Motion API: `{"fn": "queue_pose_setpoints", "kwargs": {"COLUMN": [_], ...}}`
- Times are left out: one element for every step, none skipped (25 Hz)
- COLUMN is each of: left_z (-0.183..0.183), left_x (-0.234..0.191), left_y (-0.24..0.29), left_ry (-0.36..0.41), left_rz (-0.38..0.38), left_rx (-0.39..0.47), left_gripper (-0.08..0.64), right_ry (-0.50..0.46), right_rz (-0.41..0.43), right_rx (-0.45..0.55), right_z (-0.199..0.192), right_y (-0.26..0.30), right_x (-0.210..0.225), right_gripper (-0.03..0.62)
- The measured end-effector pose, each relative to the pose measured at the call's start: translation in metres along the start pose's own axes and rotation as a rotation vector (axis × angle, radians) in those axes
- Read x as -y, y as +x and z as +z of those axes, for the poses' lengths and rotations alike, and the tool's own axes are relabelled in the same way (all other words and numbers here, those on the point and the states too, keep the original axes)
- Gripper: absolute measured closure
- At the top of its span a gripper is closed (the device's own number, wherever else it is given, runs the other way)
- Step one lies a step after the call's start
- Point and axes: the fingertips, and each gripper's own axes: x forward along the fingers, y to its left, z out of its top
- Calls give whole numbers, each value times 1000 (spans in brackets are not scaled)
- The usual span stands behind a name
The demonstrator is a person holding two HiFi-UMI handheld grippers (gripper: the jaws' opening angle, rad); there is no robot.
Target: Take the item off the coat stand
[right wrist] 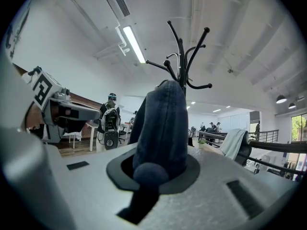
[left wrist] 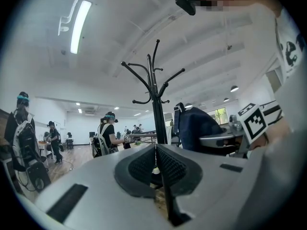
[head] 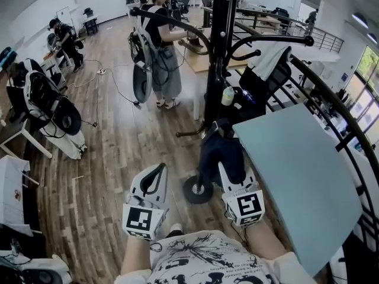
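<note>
The black coat stand [head: 216, 52] rises in front of me, and its hooks show bare in the left gripper view [left wrist: 154, 87]. My right gripper [head: 227, 171] is shut on a dark blue denim item [head: 220, 149]. That item fills the space between its jaws [right wrist: 162, 123] and stands up in front of the stand's hooks [right wrist: 182, 56]. From the left gripper view the denim item [left wrist: 194, 128] sits to the right of the pole, apart from it. My left gripper [head: 159, 171] is lower left of the stand, shut with nothing between its jaws [left wrist: 156, 164].
A blue-grey tabletop [head: 296, 182] juts in close on the right. The stand's round base [head: 197, 189] lies on the wood floor between the grippers. A person with a backpack [head: 157, 34] stands behind, others sit at the left, and black railings [head: 331, 117] curve along the right.
</note>
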Motion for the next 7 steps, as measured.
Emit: {"fn": "queue_pose_setpoints", "kwargs": {"left_z": [1, 2, 1, 1, 0, -1, -2], "left_x": [0, 0, -1, -2, -3, -5, -6], "left_y": [1, 3, 4, 6, 8, 9, 11], "left_ry": [0, -3, -5, -7, -8, -9, -11], "left_rz": [-2, -3, -4, -5, -6, -6, -7], "left_rx": [-1, -6, -10, -13, -15, -15, -15], "left_gripper": [555, 555, 555, 555, 555, 555, 555], "right_ry": [0, 0, 0, 1, 2, 3, 4], "right_rz": [1, 3, 6, 10, 13, 16, 19], "right_rx": [2, 4, 5, 5, 4, 2, -1], "right_z": [0, 1, 0, 0, -1, -2, -3], "right_y": [1, 2, 3, 5, 8, 10, 12], "right_x": [0, 1, 0, 0, -1, -2, -3], "right_gripper": [560, 560, 560, 560, 560, 560, 560]}}
